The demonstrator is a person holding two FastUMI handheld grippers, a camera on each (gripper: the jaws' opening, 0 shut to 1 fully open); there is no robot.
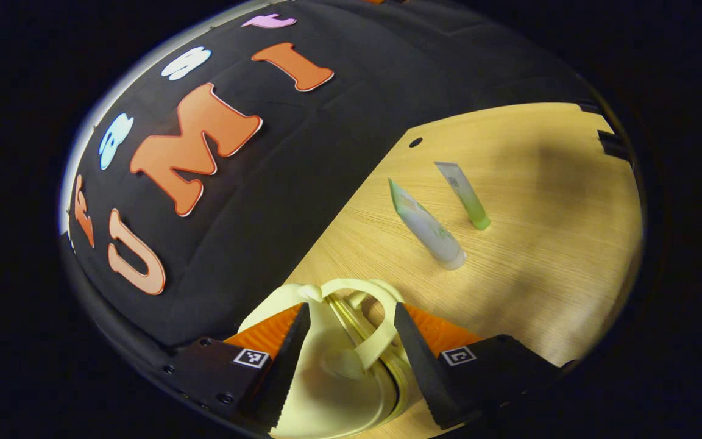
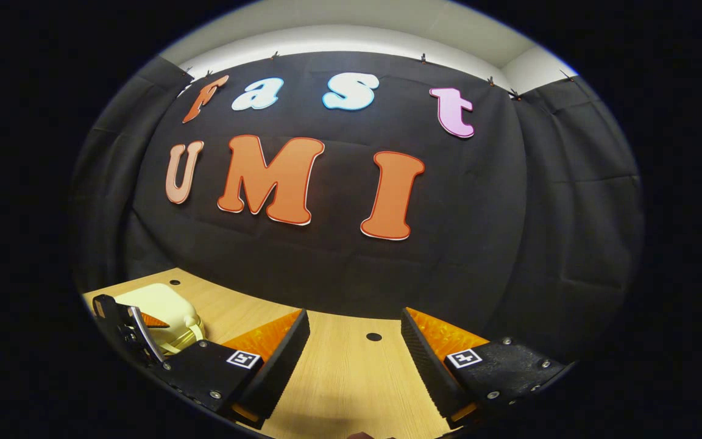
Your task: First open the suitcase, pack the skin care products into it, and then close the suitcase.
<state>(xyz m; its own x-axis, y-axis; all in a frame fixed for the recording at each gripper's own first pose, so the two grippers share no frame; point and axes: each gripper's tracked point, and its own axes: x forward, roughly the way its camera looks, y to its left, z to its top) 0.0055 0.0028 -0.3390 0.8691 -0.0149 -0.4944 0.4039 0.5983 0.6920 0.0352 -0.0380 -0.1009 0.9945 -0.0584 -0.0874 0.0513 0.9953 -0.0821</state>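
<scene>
Left gripper view: unreadable tube (image 1: 429, 225) labels.

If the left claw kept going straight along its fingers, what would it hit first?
Most likely the cream suitcase: its handle already sits between the open fingers of the left claw, apparently not yet pressed. The two skin care tubes lie further off on the wooden table, to the side.
</scene>
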